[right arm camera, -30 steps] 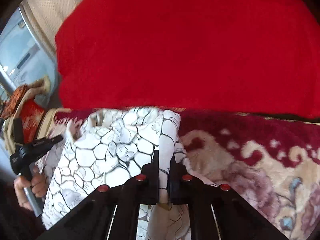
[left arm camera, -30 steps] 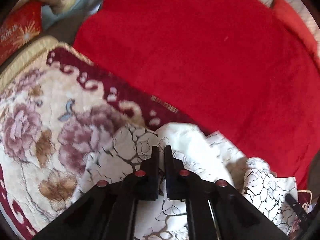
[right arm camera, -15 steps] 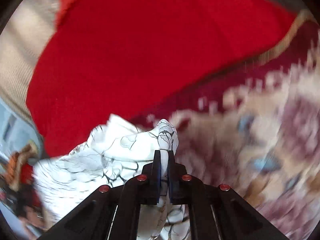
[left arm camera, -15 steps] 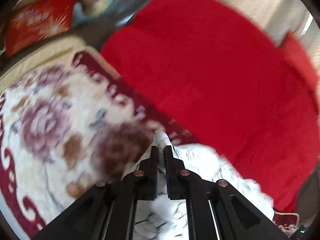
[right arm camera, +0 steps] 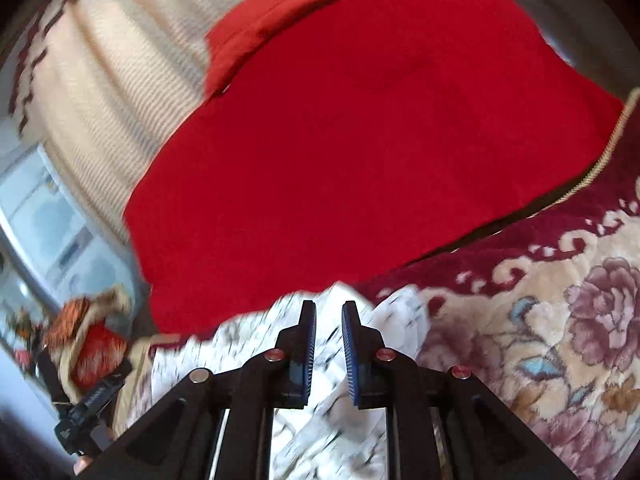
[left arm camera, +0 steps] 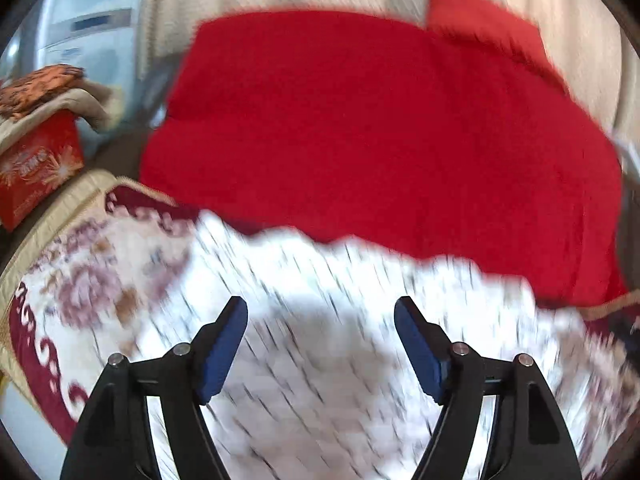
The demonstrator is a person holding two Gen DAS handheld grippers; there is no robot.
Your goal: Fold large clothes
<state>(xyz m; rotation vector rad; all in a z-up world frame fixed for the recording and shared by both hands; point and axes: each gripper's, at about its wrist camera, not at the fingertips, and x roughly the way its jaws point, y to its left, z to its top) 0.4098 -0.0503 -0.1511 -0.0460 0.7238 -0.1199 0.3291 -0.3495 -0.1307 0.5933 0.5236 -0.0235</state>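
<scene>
We have the left gripper [left arm camera: 320, 344] spread wide, jaws just opened, nothing between them. Right gripper [right arm camera: 328, 354] jaws just parting, narrow gap, no grip. White patterned garment [left arm camera: 340, 360] lies on the floral rug [right arm camera: 560, 320], near its edge beside the red blanket [left arm camera: 380, 128].

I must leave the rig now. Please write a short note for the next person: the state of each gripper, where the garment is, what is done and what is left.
Left gripper: its fingers have just been opening and stand wide, nothing between them.
Right gripper: its fingers have just been opening to a narrow gap, and no cloth is pinched.
The white patterned garment lies released on the floral rug, in front of the red blanket.
Done: garment carried over and let go.
Left: check the blurred lay, smooth it, make any further folds.
</scene>
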